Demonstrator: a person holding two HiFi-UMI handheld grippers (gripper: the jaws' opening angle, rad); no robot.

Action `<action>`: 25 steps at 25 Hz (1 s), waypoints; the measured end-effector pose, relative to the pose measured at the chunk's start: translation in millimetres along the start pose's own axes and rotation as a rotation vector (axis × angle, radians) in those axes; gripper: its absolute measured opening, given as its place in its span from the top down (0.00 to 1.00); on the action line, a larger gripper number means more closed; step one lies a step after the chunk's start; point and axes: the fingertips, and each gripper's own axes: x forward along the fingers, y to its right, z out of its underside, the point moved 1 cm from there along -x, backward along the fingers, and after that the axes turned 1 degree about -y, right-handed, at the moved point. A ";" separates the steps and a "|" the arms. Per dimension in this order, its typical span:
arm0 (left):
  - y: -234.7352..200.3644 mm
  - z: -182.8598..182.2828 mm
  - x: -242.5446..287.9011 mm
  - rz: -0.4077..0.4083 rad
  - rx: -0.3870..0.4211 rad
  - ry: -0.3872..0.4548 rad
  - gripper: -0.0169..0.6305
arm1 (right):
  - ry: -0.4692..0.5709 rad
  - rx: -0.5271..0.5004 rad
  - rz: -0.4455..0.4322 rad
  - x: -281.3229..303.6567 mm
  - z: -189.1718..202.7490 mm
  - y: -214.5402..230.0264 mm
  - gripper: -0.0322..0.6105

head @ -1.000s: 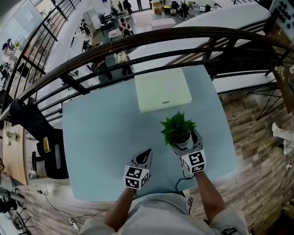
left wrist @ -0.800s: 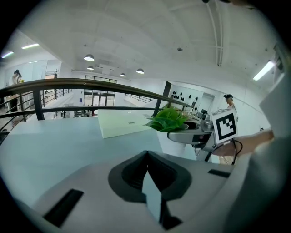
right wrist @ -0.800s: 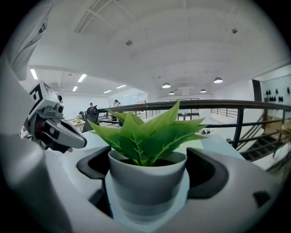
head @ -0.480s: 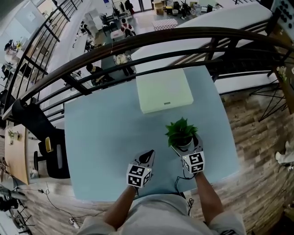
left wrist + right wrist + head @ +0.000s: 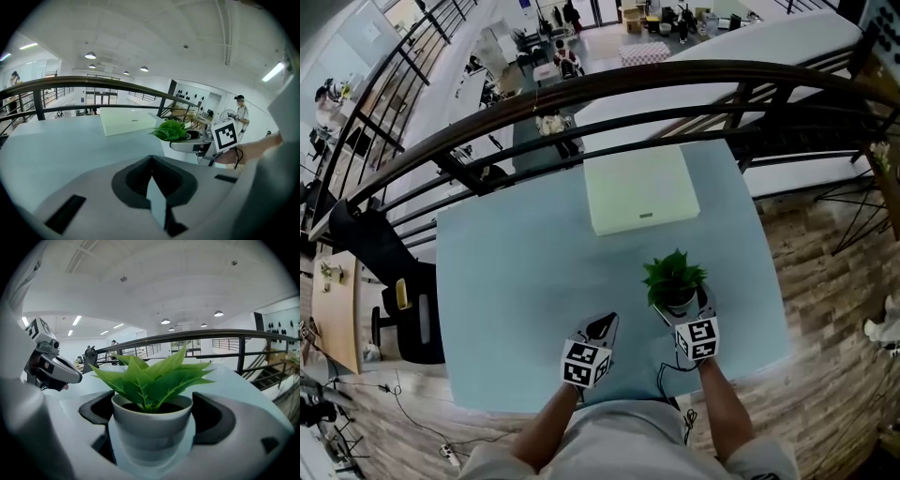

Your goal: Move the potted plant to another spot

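The potted plant [image 5: 675,274], green leaves in a small white pot, is at the near right of the pale blue table [image 5: 506,272]. My right gripper [image 5: 679,302] is shut on the pot, one jaw on each side. In the right gripper view the pot [image 5: 152,425] fills the gap between the dark jaw pads. Whether the pot rests on the table or hangs just above it cannot be told. My left gripper [image 5: 601,327] hovers shut and empty to the plant's left. From the left gripper view [image 5: 153,185] the plant [image 5: 171,130] shows ahead on the right.
A flat white box [image 5: 639,187] lies at the table's far edge. Behind it a dark curved railing [image 5: 581,86] borders a drop to a lower floor. Wooden flooring [image 5: 825,281] lies to the right of the table. A black chair [image 5: 408,314] stands at the left.
My right gripper and the plant have drifted slightly toward the table's near edge. The left gripper has kept its place beside them.
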 end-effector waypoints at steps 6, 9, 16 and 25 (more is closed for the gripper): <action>6.5 5.0 0.1 0.007 0.007 -0.008 0.95 | 0.004 -0.005 -0.003 -5.6 3.4 -1.4 0.15; 6.5 4.9 1.1 0.007 0.010 -0.009 0.95 | -0.001 -0.026 -0.010 -5.8 4.6 -3.3 0.15; 11.1 10.3 2.5 0.014 0.014 -0.018 0.95 | -0.006 -0.088 -0.020 -13.0 7.4 -10.7 0.14; 15.0 11.9 4.6 0.029 0.023 -0.028 0.95 | -0.037 -0.087 0.001 -29.9 24.5 -10.7 0.14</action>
